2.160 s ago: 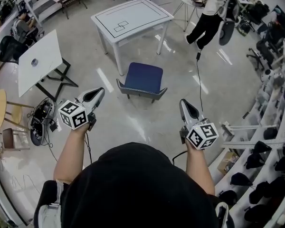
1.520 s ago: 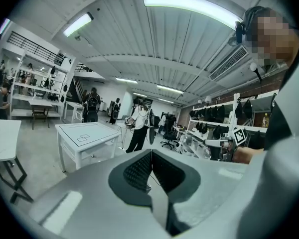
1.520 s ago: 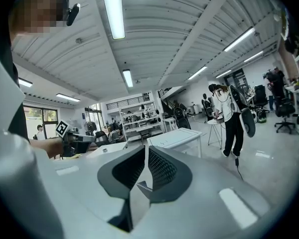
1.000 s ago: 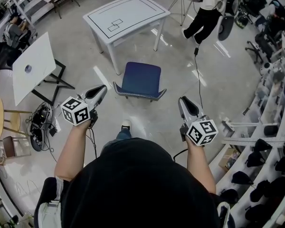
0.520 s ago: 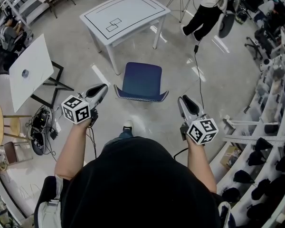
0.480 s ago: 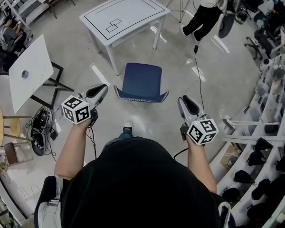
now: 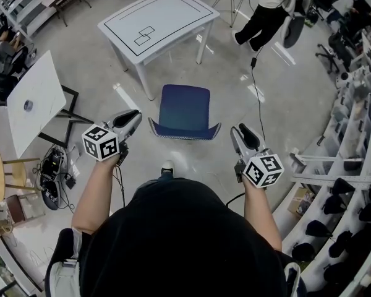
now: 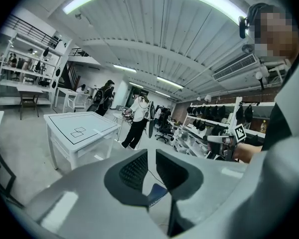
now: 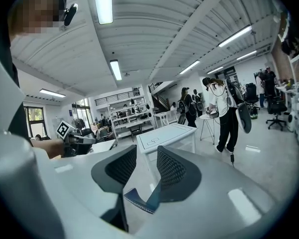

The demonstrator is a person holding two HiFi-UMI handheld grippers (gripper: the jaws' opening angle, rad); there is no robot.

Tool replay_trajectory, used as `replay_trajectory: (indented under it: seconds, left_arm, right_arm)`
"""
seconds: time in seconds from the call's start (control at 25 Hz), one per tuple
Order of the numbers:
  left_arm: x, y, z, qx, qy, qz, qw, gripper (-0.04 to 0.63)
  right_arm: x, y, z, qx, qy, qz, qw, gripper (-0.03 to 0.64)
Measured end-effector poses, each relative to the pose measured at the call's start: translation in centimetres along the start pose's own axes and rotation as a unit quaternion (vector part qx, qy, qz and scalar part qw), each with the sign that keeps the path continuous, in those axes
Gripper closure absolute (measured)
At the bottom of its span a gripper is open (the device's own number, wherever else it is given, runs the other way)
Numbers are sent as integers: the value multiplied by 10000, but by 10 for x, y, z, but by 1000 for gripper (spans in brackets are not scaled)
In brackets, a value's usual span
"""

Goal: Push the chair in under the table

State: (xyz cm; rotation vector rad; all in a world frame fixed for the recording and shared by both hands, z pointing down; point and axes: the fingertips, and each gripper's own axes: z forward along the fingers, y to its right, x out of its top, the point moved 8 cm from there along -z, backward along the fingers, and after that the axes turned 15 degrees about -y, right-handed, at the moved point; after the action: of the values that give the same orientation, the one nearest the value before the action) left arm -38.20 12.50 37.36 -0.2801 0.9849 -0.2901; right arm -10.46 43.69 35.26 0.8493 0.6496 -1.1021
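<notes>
The blue chair stands on the floor a short way in front of the white table, its backrest turned toward me. My left gripper hovers just left of the backrest, apart from it, with a narrow gap between its jaws and nothing in it. My right gripper hovers just right of the backrest; its jaws have just been opening and hold nothing. In the left gripper view the chair seat shows beyond the left gripper. In the right gripper view the backrest edge shows beyond the right gripper.
A person in a white top stands at the far right near a small round table. A tilted white board on a black stand and a heap of cables lie to the left. Shelves of dark items line the right. A cord crosses the floor.
The view has closed in on the chair, and both grippers now sit nearer its backrest, one at each side. A shoe has appeared below the chair.
</notes>
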Motion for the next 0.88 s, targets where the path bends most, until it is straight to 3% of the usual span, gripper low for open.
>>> replay_trajectory:
  seconds: [0.88]
  left_arm:
    - [34,-86,32,-546,-288,53,9981,518]
  right_arm:
    - [32,-9,56,-436,-79,257,9987,419]
